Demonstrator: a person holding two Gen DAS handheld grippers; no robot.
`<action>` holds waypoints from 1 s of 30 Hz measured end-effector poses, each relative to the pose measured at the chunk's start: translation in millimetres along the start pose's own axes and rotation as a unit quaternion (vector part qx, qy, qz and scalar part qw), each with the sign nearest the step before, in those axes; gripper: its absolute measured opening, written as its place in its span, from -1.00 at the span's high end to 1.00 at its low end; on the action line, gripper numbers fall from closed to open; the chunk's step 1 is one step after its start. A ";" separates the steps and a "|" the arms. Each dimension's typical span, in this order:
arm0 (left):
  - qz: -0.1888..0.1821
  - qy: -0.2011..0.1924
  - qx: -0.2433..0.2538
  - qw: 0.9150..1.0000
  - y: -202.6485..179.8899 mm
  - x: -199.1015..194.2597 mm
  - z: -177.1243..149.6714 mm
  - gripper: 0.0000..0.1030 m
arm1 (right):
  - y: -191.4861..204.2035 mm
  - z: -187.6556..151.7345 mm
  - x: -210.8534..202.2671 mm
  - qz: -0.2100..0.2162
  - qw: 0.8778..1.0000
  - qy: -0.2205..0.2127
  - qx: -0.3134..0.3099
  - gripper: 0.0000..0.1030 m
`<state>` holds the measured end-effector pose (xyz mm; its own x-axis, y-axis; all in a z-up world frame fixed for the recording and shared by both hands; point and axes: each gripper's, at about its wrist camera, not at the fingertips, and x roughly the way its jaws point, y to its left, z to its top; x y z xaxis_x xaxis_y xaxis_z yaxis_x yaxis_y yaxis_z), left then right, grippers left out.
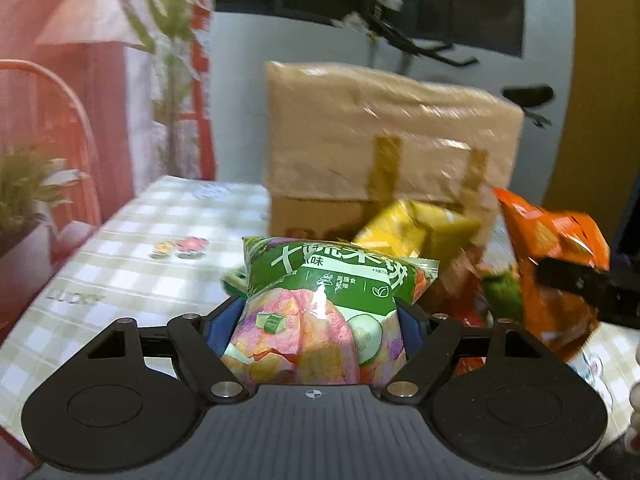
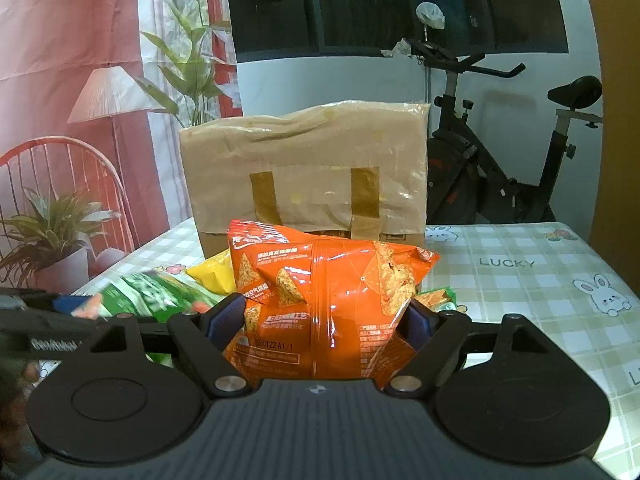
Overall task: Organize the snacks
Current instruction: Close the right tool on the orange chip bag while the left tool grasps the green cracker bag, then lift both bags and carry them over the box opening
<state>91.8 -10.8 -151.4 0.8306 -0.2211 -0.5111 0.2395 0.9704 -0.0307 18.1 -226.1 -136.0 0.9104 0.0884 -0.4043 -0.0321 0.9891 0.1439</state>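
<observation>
The green snack bag (image 1: pixel 320 304) hides the left gripper's fingertips, and the orange chip bag (image 2: pixel 324 304) hides the right's. Motion blurs the cardboard box (image 1: pixel 384 148) and yellow packet (image 1: pixel 416 228) in the left view.

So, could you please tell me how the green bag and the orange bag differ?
The green bag shows cucumber slices and pink and purple pieces; the orange bag shows triangular chips. The green bag sits in the left gripper, the orange bag in the right gripper. Both are sealed snack bags, clamped between jaws above the checked table.
</observation>
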 end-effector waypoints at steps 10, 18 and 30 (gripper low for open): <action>0.051 -0.050 -0.051 0.996 18.3 -17.0 10.6 -0.56 | -2.3 3.1 -10.7 -0.018 1.000 -0.020 0.003 -0.60; 0.051 -0.063 -0.047 0.996 17.3 -26.7 6.8 -0.56 | -16.2 4.0 -20.1 -0.045 0.998 -0.035 0.021 -0.60; 0.057 -0.092 -0.046 0.993 21.7 -31.9 9.6 -0.56 | -26.5 9.9 -26.5 -0.060 0.996 -0.055 0.024 -0.60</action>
<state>75.4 16.4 -127.5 0.9296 -0.1158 -0.3500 0.0996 0.9930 -0.0639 -1.2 -255.8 -120.1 0.9459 -0.0470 -0.3211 0.0980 0.9847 0.1444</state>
